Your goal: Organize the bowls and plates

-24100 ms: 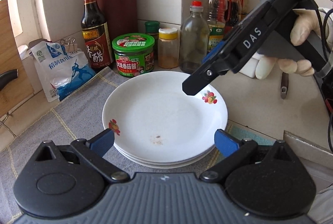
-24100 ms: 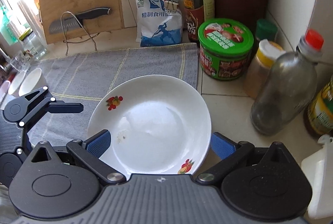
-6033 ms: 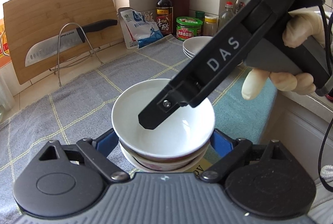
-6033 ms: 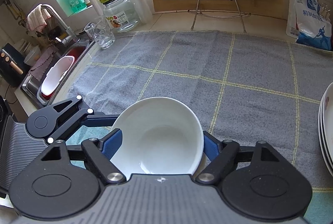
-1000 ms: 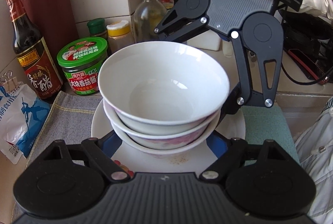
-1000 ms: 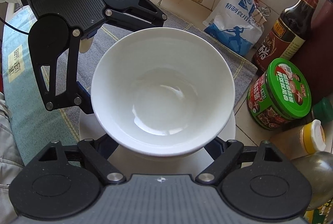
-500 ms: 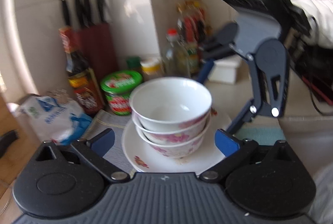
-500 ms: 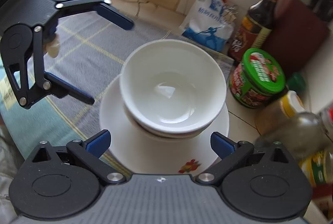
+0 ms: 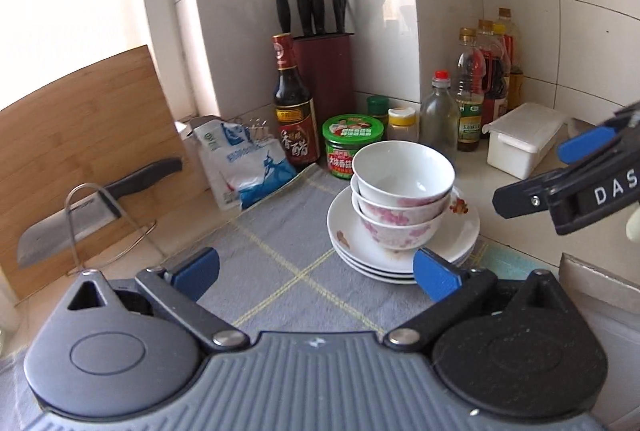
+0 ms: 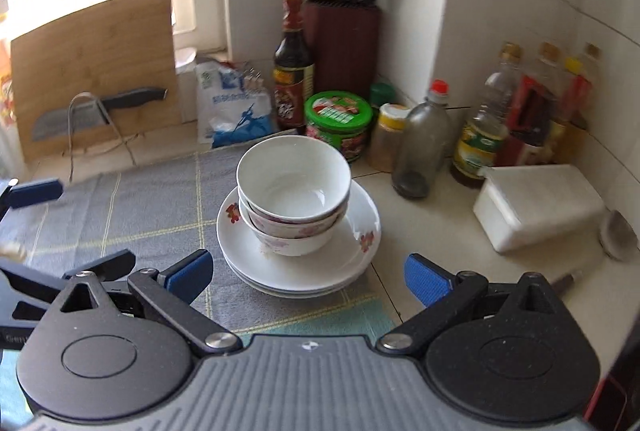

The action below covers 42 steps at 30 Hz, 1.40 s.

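The stack of bowls [image 10: 294, 191] on the plates [image 10: 320, 271] is open from above and from the grey cloth [image 10: 152, 207] side. Behind it crowd a green-lidded jar [image 10: 338, 125], vinegar bottle [image 10: 293, 71] and glass bottle [image 10: 424, 147]; a white box [image 10: 536, 207] flanks its right.

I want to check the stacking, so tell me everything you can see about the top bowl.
The top bowl is plain glossy white inside, apparently ceramic, empty and upright. It nests in two bowls with pink floral patterns, which stand on a stack of plates at the grey cloth's edge. Only the bowl beneath touches it. Both grippers, left and right, are open and clear of it.
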Each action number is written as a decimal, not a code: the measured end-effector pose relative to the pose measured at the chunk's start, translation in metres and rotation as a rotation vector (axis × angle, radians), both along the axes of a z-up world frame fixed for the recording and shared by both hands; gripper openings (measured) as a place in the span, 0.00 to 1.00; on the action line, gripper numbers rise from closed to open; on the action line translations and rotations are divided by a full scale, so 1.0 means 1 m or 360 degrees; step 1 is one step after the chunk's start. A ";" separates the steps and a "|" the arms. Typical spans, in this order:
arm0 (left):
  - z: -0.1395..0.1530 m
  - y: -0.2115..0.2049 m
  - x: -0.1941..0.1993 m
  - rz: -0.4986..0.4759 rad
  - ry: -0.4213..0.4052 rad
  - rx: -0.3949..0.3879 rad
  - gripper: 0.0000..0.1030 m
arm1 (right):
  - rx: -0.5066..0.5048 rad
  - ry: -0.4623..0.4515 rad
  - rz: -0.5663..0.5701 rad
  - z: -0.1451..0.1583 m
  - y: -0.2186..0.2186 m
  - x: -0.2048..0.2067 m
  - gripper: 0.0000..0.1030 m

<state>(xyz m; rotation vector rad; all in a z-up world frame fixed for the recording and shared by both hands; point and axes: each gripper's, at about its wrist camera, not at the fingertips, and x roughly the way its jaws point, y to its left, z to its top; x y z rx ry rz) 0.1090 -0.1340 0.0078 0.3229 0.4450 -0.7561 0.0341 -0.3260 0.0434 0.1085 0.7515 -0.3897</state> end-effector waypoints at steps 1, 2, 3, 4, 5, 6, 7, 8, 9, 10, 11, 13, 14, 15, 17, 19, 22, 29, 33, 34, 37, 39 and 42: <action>0.002 0.004 -0.003 0.0031 0.0023 0.0003 1.00 | 0.0000 -0.0015 -0.0037 0.002 0.006 -0.006 1.00; 0.004 0.008 -0.005 0.0051 0.0052 0.0004 1.00 | -0.0001 -0.0030 -0.0063 0.003 0.010 -0.010 1.00; 0.007 0.012 -0.007 0.0064 0.0074 -0.0006 1.00 | -0.0005 -0.0039 -0.0082 0.004 0.013 -0.014 1.00; 0.009 0.016 -0.008 0.0081 0.0086 -0.0023 1.00 | -0.0014 -0.0038 -0.0095 0.004 0.018 -0.016 1.00; 0.011 0.021 -0.011 0.0094 0.0092 -0.0044 1.00 | -0.0021 -0.0043 -0.0107 0.004 0.021 -0.018 1.00; 0.013 0.025 -0.014 0.0101 0.0095 -0.0057 1.00 | -0.0028 -0.0051 -0.0122 0.005 0.024 -0.021 1.00; 0.015 0.027 -0.015 0.0118 0.0093 -0.0064 1.00 | -0.0028 -0.0054 -0.0126 0.007 0.027 -0.023 1.00; 0.017 0.030 -0.017 0.0133 0.0088 -0.0068 1.00 | -0.0021 -0.0068 -0.0126 0.008 0.030 -0.024 1.00; 0.019 0.031 -0.017 0.0147 0.0083 -0.0068 1.00 | -0.0014 -0.0085 -0.0132 0.009 0.031 -0.026 1.00; 0.021 0.033 -0.018 0.0163 0.0087 -0.0074 1.00 | -0.0008 -0.0095 -0.0131 0.010 0.033 -0.027 1.00; 0.022 0.034 -0.018 0.0172 0.0096 -0.0084 1.00 | -0.0006 -0.0106 -0.0124 0.012 0.035 -0.027 1.00; 0.024 0.036 -0.016 0.0188 0.0118 -0.0106 1.00 | -0.0028 -0.0114 -0.0136 0.013 0.039 -0.028 1.00; 0.025 0.037 -0.017 0.0201 0.0122 -0.0114 1.00 | -0.0039 -0.0114 -0.0134 0.013 0.041 -0.027 1.00; 0.026 0.038 -0.017 0.0198 0.0122 -0.0120 1.00 | -0.0041 -0.0116 -0.0136 0.014 0.042 -0.027 1.00; 0.028 0.040 -0.017 0.0202 0.0121 -0.0131 1.00 | -0.0032 -0.0120 -0.0133 0.015 0.042 -0.027 1.00; 0.029 0.040 -0.018 0.0206 0.0115 -0.0137 1.00 | -0.0032 -0.0127 -0.0136 0.016 0.042 -0.027 1.00; 0.031 0.038 -0.018 0.0214 0.0103 -0.0132 1.00 | -0.0040 -0.0132 -0.0138 0.017 0.042 -0.026 1.00; 0.033 0.035 -0.018 0.0209 0.0088 -0.0126 0.99 | -0.0025 -0.0138 -0.0160 0.017 0.039 -0.027 1.00; 0.032 0.034 -0.018 0.0207 0.0092 -0.0125 0.99 | -0.0025 -0.0130 -0.0170 0.016 0.039 -0.026 1.00; 0.032 0.034 -0.018 0.0206 0.0097 -0.0125 0.99 | -0.0026 -0.0129 -0.0174 0.016 0.039 -0.026 1.00; 0.032 0.034 -0.018 0.0204 0.0096 -0.0127 0.99 | -0.0031 -0.0122 -0.0181 0.016 0.039 -0.025 1.00; 0.033 0.034 -0.017 0.0198 0.0097 -0.0135 1.00 | -0.0032 -0.0120 -0.0185 0.017 0.039 -0.025 1.00; 0.033 0.034 -0.016 0.0200 0.0105 -0.0140 1.00 | -0.0043 -0.0119 -0.0191 0.018 0.040 -0.024 1.00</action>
